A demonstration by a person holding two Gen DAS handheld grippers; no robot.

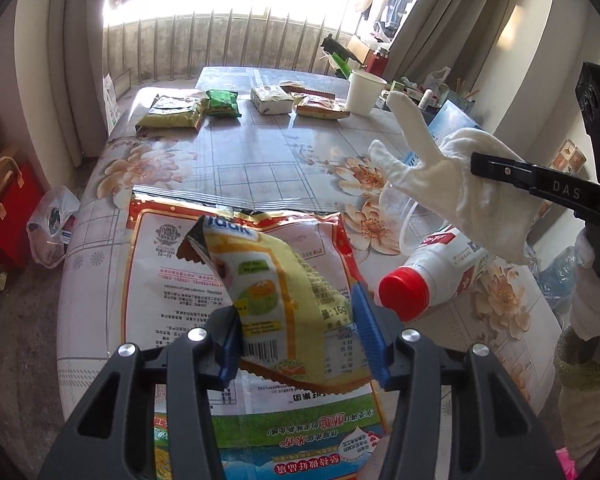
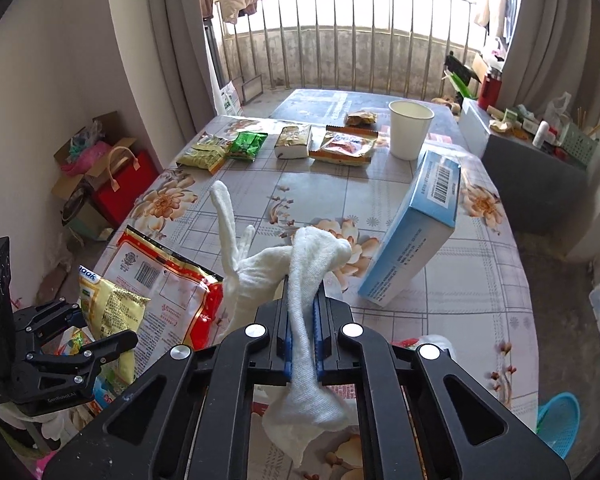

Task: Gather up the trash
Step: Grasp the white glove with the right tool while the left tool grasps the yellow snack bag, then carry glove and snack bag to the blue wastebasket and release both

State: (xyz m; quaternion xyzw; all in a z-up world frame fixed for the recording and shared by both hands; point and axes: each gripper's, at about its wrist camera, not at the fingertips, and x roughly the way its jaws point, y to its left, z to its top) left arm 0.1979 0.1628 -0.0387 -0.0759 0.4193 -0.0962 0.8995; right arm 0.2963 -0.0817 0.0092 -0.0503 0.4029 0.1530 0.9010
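Up close, the left gripper [image 1: 298, 334] pinches a yellow snack wrapper [image 1: 268, 280] above the table [image 1: 260, 160], its long axis slanting up and away. The right gripper [image 2: 303, 334] clamps a white glove [image 2: 300, 280], fingers pointing up.

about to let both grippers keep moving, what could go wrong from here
1. The left hand-held gripper looks only loosely closed around the yellow snack wrapper, so it could slip out.
2. The white glove clamped in the right hand-held gripper dangles and could sweep the tipped red-capped bottle.
3. The blue box stands tilted and may topple.
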